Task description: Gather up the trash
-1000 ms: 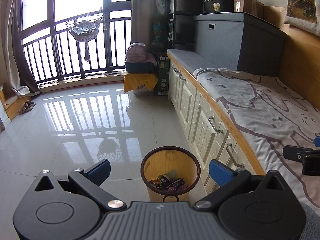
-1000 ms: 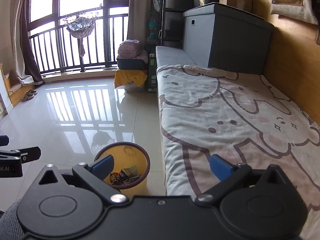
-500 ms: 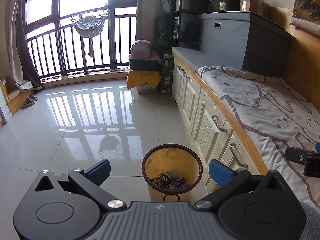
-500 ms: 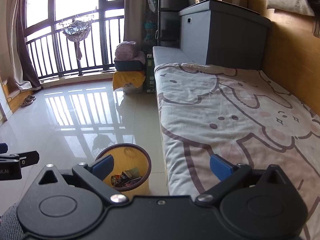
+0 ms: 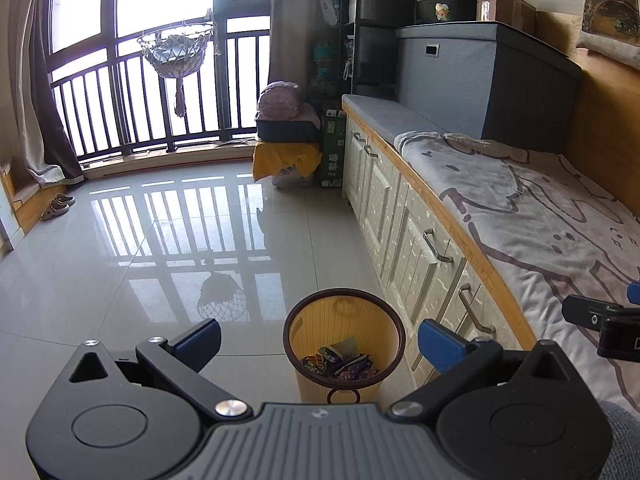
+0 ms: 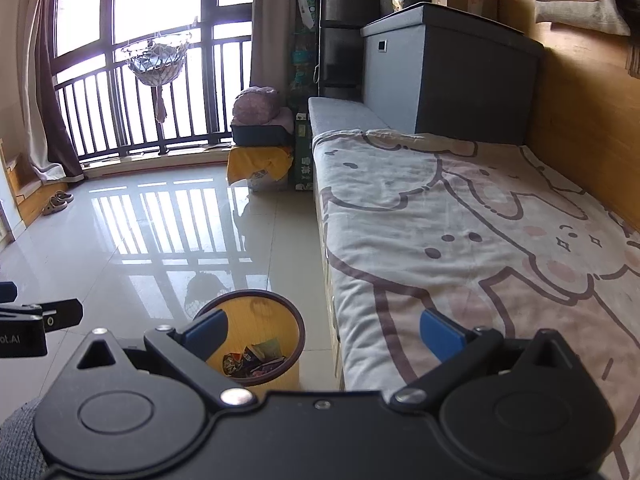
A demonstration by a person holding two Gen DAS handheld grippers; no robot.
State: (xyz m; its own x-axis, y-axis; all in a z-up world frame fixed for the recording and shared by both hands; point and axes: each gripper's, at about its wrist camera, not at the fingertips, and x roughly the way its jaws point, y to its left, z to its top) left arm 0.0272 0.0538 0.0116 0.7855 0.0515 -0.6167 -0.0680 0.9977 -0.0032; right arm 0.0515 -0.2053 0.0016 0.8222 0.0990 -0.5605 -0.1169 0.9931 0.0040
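Left tool (image 5: pixel 318 340) hangs spread and empty above the one yellow bin (image 5: pixel 344 344); right tool (image 6: pixel 322 334) is spread and empty too, right of the bin over the bed (image 6: pixel 460 248); several wrappers (image 5: pixel 340 362) lie inside the bin; I judge any remaining trash needs a slow, level search first.

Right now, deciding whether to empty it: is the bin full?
No. The bin holds only a shallow layer of wrappers at its bottom.

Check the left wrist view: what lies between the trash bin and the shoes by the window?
Only bare glossy floor tiles lie between the trash bin and the shoes.
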